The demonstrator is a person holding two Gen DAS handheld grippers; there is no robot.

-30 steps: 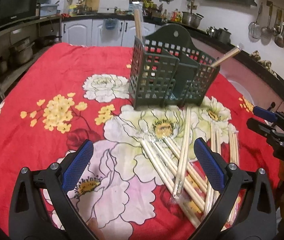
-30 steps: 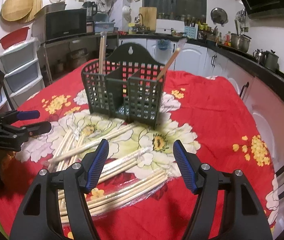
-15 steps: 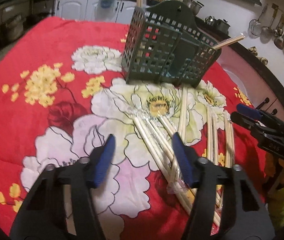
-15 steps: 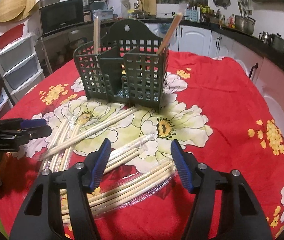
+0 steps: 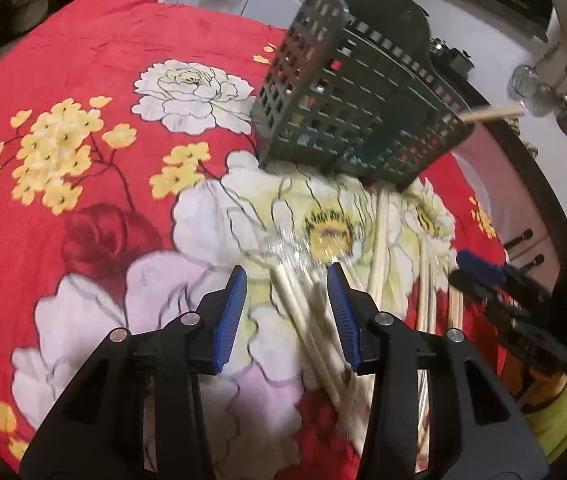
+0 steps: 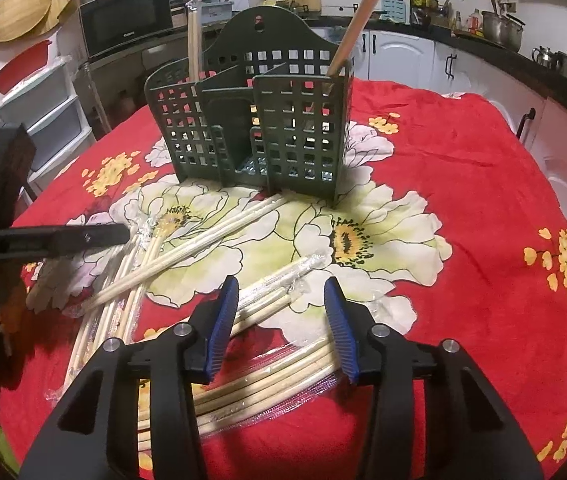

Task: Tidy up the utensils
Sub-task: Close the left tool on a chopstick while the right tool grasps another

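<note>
A dark green slotted utensil caddy stands on the red flowered tablecloth; it also shows in the left wrist view. Wrapped chopsticks stand in its left and right compartments. Several plastic-wrapped chopstick pairs lie in front of it. My left gripper is open, low over a wrapped pair that lies between its fingers. My right gripper is open, just above another wrapped pair and a bundle.
The right gripper shows at the right of the left wrist view; the left one shows at the left of the right wrist view. Kitchen counters, cabinets, a microwave and storage drawers ring the table.
Both grippers have moved forward and down toward the chopsticks. The left gripper's fingers have narrowed around a wrapped pair. The right gripper's fingers have narrowed a little.
</note>
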